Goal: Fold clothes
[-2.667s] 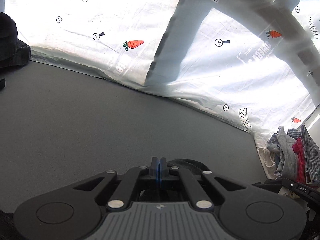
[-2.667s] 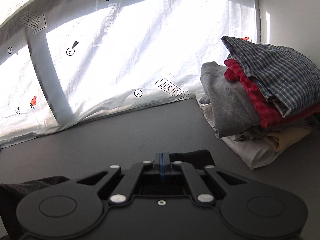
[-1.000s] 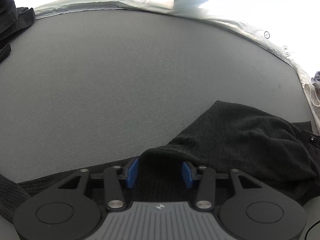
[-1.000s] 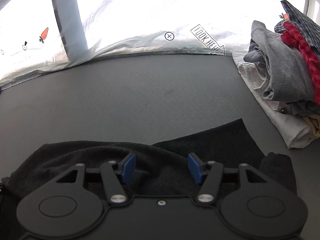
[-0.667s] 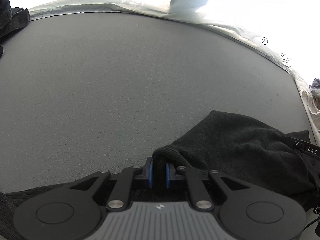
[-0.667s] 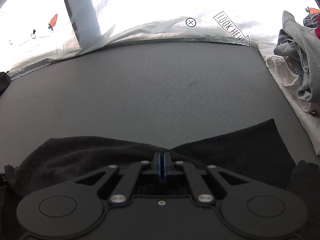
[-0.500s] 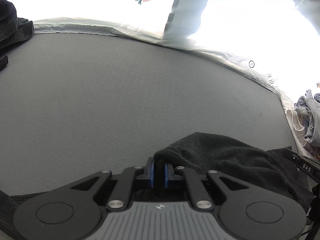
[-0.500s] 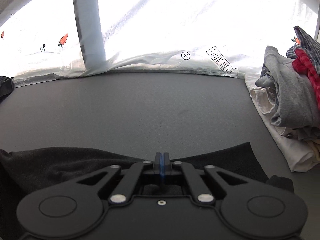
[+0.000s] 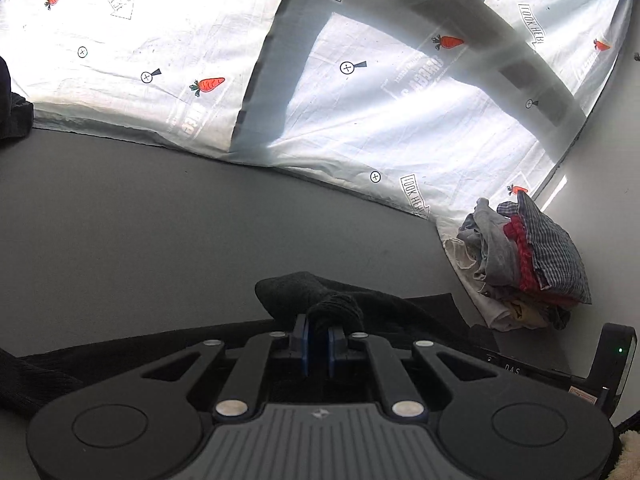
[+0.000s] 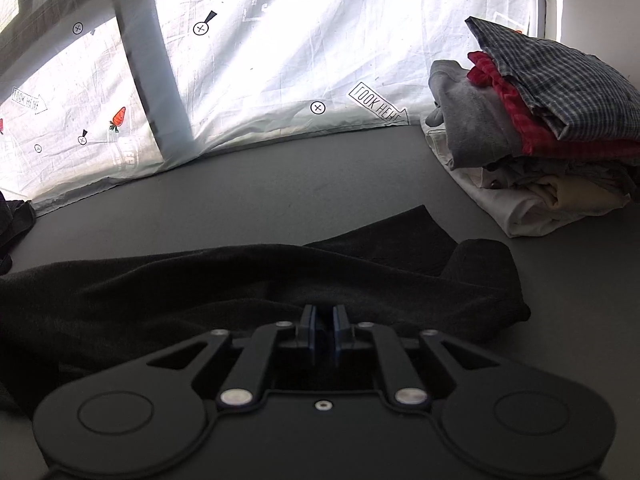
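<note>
A black knit garment (image 10: 168,292) lies spread on the grey table (image 10: 280,192). It also shows in the left wrist view (image 9: 308,292), bunched up in front of the fingers. My left gripper (image 9: 317,334) is shut on a fold of the black garment and holds it a little above the table. My right gripper (image 10: 323,326) is shut on another edge of the same garment, with cloth between its blue pads (image 10: 310,326).
A pile of folded clothes (image 10: 532,128), plaid on top over red, grey and white, stands at the right; it also shows in the left wrist view (image 9: 528,268). A white printed sheet (image 10: 260,72) hangs behind the table. Dark cloth (image 9: 12,112) lies at the far left.
Both grippers were open over the black garment a second ago, then shut on it. They have since lifted and tilted up, raising the cloth off the table.
</note>
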The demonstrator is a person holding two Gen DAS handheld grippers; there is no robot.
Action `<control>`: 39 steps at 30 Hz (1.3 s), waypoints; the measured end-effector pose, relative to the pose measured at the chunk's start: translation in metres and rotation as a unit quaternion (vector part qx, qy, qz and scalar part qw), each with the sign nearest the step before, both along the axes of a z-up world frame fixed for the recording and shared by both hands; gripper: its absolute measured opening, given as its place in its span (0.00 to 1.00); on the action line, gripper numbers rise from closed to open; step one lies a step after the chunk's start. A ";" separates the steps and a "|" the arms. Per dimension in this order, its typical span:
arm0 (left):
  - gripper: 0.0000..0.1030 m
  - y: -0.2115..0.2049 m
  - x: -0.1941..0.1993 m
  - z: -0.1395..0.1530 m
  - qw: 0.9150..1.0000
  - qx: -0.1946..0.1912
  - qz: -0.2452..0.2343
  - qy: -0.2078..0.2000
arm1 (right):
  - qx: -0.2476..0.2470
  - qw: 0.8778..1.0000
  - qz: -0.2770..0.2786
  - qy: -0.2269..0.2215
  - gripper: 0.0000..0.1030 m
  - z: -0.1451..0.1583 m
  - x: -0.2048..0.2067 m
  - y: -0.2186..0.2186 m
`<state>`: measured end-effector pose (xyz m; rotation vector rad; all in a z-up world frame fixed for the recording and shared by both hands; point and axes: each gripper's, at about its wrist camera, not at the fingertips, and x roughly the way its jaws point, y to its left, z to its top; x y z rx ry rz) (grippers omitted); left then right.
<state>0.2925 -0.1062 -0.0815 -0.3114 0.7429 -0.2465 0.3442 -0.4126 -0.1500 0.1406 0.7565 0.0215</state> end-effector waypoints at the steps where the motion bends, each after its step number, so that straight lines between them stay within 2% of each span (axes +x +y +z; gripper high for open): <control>1: 0.09 0.000 -0.008 -0.002 1.000 0.001 -0.003 0.006 | 0.000 1.000 0.001 0.005 0.09 -0.002 -0.005 0.003; 5: 0.09 0.007 -0.034 -0.018 0.999 0.001 0.001 0.041 | 0.007 1.000 0.011 0.009 0.14 -0.003 -0.019 0.007; 10: 0.09 0.024 -0.057 -0.048 0.995 -0.003 0.027 0.098 | -0.003 0.999 0.027 0.023 0.15 -0.008 -0.039 0.014; 16: 0.08 0.038 -0.076 -0.100 0.980 -0.005 0.051 0.194 | -0.018 0.998 0.041 0.054 0.15 -0.026 -0.059 0.019; 18: 0.11 0.042 -0.075 -0.108 0.975 -0.009 0.059 0.214 | -0.018 0.997 0.041 0.061 0.15 -0.030 -0.062 0.020; 20: 0.14 0.047 -0.074 -0.108 0.974 -0.013 0.067 0.218 | -0.017 0.997 0.038 0.064 0.22 -0.031 -0.061 0.022; 22: 0.30 0.054 -0.071 -0.098 0.977 -0.016 0.076 0.198 | -0.015 0.998 0.033 0.058 0.29 -0.028 -0.057 0.024; 24: 0.53 0.064 -0.069 -0.088 0.979 -0.013 0.094 0.178 | -0.013 0.998 0.030 0.047 0.32 -0.023 -0.049 0.027; 26: 0.67 0.079 -0.067 -0.080 0.979 -0.012 0.126 0.162 | -0.013 0.999 0.026 0.039 0.36 -0.018 -0.042 0.032; 27: 0.70 0.088 -0.065 -0.078 0.977 -0.016 0.146 0.157 | -0.012 0.999 0.025 0.035 0.37 -0.016 -0.038 0.035; 29: 0.71 0.110 -0.059 -0.075 0.970 -0.029 0.185 0.157 | -0.014 0.999 0.022 0.030 0.41 -0.012 -0.031 0.039; 33: 0.72 0.163 -0.049 -0.074 0.948 -0.073 0.264 0.162 | -0.019 0.999 0.016 0.025 0.43 -0.009 -0.013 0.045; 37: 0.75 0.207 -0.031 -0.084 0.919 -0.039 0.346 0.182 | -0.016 1.000 0.000 0.023 0.45 -0.011 0.010 0.047; 39: 0.75 0.227 -0.017 -0.094 0.902 -0.024 0.383 0.197 | -0.009 0.999 -0.013 0.028 0.45 -0.014 0.026 0.046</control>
